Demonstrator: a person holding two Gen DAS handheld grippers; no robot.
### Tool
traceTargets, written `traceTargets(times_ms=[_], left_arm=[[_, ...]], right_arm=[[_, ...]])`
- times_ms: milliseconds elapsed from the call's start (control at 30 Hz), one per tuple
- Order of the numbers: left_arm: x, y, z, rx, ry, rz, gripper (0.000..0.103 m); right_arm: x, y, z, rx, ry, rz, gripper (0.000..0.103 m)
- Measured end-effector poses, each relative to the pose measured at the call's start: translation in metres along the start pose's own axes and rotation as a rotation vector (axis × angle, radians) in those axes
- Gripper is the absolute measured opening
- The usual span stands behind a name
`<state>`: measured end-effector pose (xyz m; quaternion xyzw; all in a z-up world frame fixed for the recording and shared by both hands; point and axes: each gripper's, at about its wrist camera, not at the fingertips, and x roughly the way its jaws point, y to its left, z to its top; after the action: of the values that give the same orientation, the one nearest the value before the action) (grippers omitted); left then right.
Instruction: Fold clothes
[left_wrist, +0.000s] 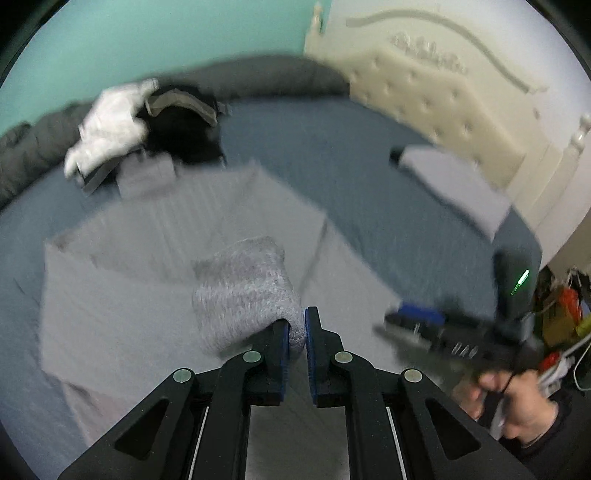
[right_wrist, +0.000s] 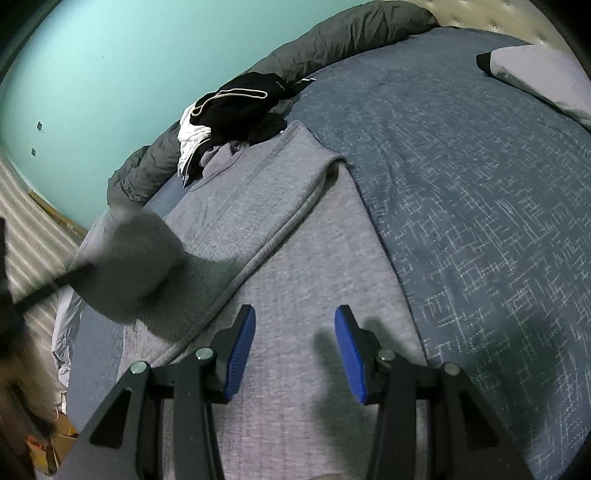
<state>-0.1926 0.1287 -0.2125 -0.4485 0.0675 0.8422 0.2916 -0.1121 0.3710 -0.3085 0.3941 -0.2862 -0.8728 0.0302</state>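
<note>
We see a grey heathered sweatshirt (right_wrist: 280, 229) with faint vertical rib lines, and its cuff (left_wrist: 243, 291) is a speckled grey-white knit. The bedspread (right_wrist: 461, 192) is blue-grey with a white crosshatch fleck pattern. Both the left gripper (left_wrist: 296, 328) and the right gripper (right_wrist: 294, 332) have black frames with bright blue ridged pads and silver pivot pins. The wall (right_wrist: 110, 66) is plain turquoise. The duvet (right_wrist: 343, 37) is dark grey. The clothes pile (right_wrist: 236, 107) is black with white trim over white fabric. The headboard (left_wrist: 436, 92) is cream and tufted. The pillow (right_wrist: 543, 70) is light grey with a black end.
</note>
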Motion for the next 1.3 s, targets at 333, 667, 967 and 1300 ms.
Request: traceTargets(times_ms=[333, 667, 967, 1300], left_arm=[[0.008, 0.008, -0.033, -0.07, -0.007, -0.037, 0.07], [-0.027, 0.068, -0.055, -0.252, -0.07, 0.062, 0.07], [-0.052, 0.105, -0.101, -0.386, -0.123, 0.13, 0.073], [-0.061, 0.123, -0.124, -0.456, -0.139, 0.134, 0.074]], right_arm=[[0.011, 0.007, 0.0, -0.001, 0.032, 0.042, 0.046], [0.019, 0.035, -0.004, -0.071, 0.065, 0.058, 0.051], [0.051, 0.107, -0.022, -0.275, 0.128, 0.032, 0.055], [0.072, 0.104, -0.035, -0.326, 0.128, -0.2, 0.055]])
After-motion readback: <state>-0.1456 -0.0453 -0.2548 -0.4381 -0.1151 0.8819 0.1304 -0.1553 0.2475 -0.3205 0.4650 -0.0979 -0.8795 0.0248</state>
